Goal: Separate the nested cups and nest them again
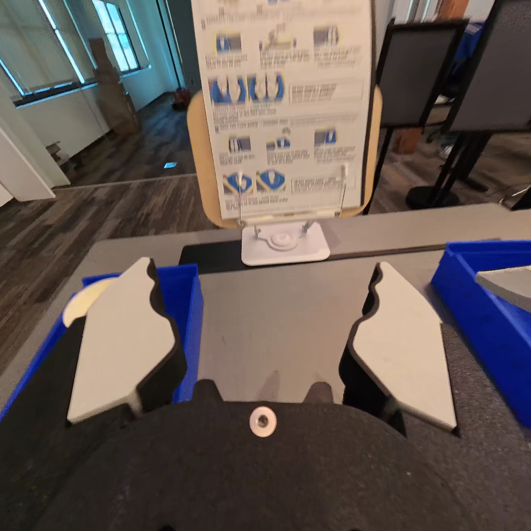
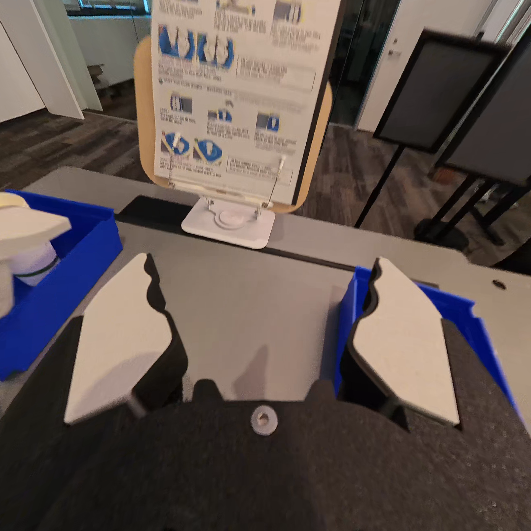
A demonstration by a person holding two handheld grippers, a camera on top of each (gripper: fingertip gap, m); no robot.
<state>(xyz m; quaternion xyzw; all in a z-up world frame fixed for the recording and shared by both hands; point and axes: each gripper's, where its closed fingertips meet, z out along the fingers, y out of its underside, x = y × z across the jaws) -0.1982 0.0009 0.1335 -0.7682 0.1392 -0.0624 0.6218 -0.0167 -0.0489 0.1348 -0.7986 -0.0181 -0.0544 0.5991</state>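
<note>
The left gripper [image 1: 264,275], with grey-faced, black-edged fingers, hovers above the grey table [image 1: 273,316], its jaws spread wide with nothing between them. Its left finger [image 1: 123,339] hangs over the left blue plastic bin [image 1: 184,287], where a cream round rim of a cup [image 1: 83,298] peeks out beside it.

The right gripper [image 2: 264,270] is posed the same way over the table, jaws wide apart and empty; its right finger [image 2: 402,344] overlaps the near corner of the right blue plastic bin [image 2: 448,304].

From the right wrist view, the left gripper's pale finger sits above the left bin, and beneath it lies a white paper cup with a green band [image 2: 36,264], inside that bin. Whether more cups nest within it cannot be told.

Two blue bins flank the bare middle of the table. Behind stands one white printed instruction sheet [image 1: 284,100] on a tan board with a white stand base [image 1: 284,244]; its writing is blurred.
</note>
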